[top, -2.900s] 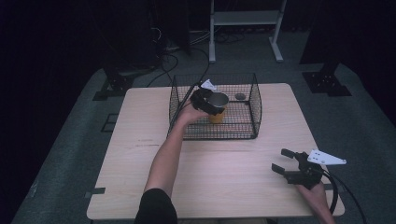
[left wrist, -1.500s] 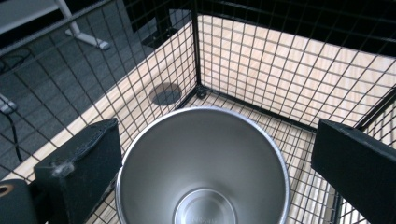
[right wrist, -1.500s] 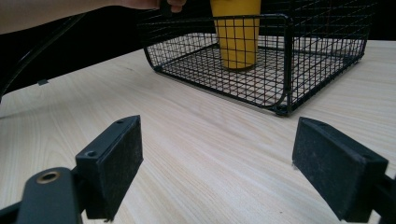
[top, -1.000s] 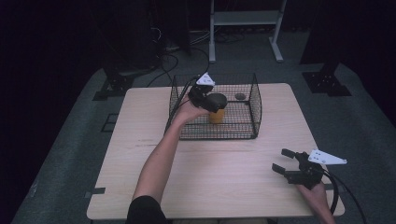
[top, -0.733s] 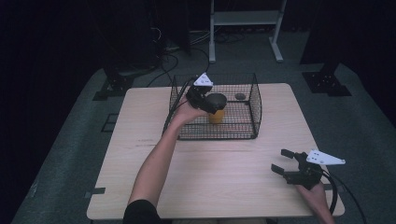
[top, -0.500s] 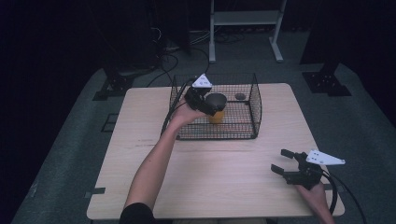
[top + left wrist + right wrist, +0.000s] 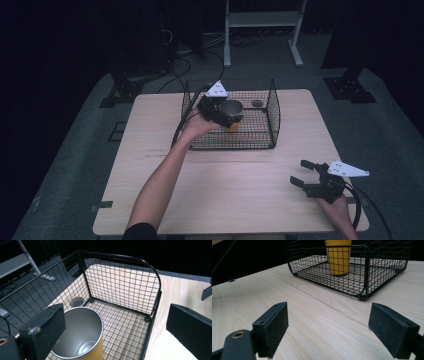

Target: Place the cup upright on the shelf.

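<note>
A yellow cup (image 7: pixel 232 126) with a bare metal inside stands upright in the black wire basket (image 7: pixel 273 116) at the far middle of the table. My left gripper (image 7: pixel 223 114) hovers over the basket's left part, open. In the left gripper view the cup (image 7: pixel 80 340) sits just inside the left jaw, untouched by the right one, with the basket (image 7: pixel 120 287) wall beyond and my left gripper (image 7: pixel 117 322) spread wide. My right gripper (image 7: pixel 300 172) rests open near the table's front right corner. From my right gripper (image 7: pixel 328 315) the cup (image 7: pixel 338 257) stands behind the basket (image 7: pixel 362 270) mesh.
A small dark round thing (image 7: pixel 257 103) lies in the basket's far right corner, also seen through the mesh as a dark round thing (image 7: pixel 76 301). Bare wooden tabletop (image 7: pixel 240 175) stretches in front of the basket. Cables and a white stand (image 7: pixel 260 20) lie on the floor behind.
The left hand and its gripper have drifted a little to the left over the basket. The cup stays in place. The right gripper has not moved.
</note>
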Tool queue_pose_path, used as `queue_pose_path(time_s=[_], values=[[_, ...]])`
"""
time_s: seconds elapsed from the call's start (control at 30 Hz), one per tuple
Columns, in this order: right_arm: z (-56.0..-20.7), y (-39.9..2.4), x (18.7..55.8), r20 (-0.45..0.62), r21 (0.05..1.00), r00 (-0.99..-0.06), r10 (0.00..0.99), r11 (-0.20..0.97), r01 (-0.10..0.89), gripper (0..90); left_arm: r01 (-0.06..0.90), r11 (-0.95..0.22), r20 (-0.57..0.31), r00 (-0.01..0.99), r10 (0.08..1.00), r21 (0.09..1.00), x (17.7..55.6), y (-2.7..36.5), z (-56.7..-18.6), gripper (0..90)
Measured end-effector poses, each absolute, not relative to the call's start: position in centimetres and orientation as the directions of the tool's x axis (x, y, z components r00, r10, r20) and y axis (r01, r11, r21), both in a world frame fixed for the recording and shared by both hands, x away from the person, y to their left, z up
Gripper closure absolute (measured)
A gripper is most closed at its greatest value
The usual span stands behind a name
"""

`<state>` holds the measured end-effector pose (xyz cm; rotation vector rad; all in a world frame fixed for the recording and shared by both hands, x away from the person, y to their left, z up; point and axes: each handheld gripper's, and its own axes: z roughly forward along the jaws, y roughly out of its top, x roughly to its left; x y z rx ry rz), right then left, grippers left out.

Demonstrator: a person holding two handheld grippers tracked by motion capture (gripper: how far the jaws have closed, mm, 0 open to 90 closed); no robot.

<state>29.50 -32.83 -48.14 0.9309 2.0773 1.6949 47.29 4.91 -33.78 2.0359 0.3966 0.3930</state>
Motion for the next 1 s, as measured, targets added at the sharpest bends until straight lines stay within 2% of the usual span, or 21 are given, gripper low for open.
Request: queue_pose_path(time_s=[1.0], values=[[-48.1,-32.8,29.5,0.166,0.952,-0.744,0.648,0.093,0.293,15.1,0.154,-0.431,0.079,0.875,0.477,0.889,44.0,8.4,-35.6,1.7]])
